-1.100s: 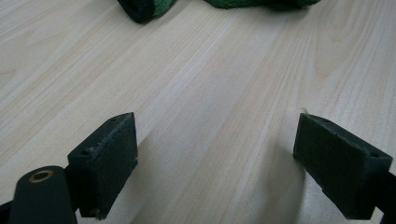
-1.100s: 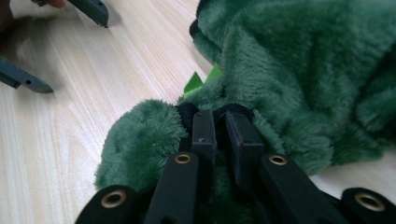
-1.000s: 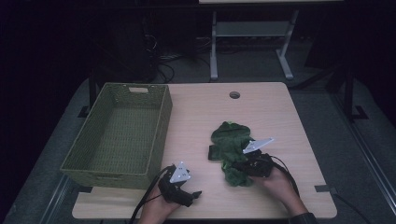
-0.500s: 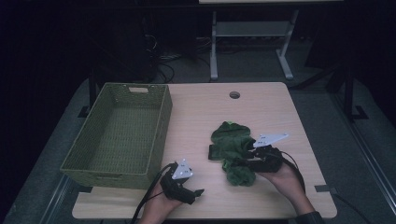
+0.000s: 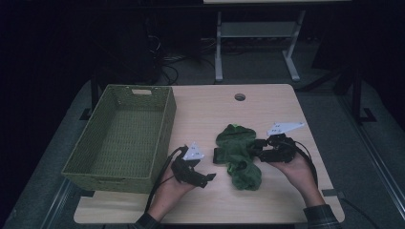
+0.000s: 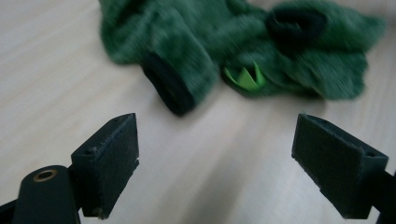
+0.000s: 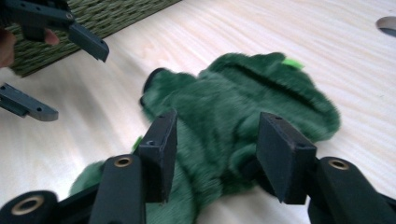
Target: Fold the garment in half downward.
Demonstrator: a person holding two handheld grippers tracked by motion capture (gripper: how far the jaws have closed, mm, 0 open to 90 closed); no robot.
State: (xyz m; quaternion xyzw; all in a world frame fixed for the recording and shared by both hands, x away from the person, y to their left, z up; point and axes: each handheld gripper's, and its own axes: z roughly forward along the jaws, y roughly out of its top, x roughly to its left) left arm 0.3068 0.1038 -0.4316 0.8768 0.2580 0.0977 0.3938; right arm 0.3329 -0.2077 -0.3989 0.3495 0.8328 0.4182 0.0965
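Between your 2 tongs, the green plush (image 5: 239, 152) lies limp on the surface (image 5: 267, 107). Left tongs (image 6: 231, 163) gape empty; right tongs (image 7: 217, 154), just opening, straddle it unpinched. Soft, light: pinch a thick fold.

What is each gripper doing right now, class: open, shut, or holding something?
Left gripper: open, holding nothing, short of the green plush toy.
Right gripper: jaws just opening, astride the plush toy, no longer pressing it.

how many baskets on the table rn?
1. The green woven basket sits on the table's left side, beside the green plush garment. No other basket shows.
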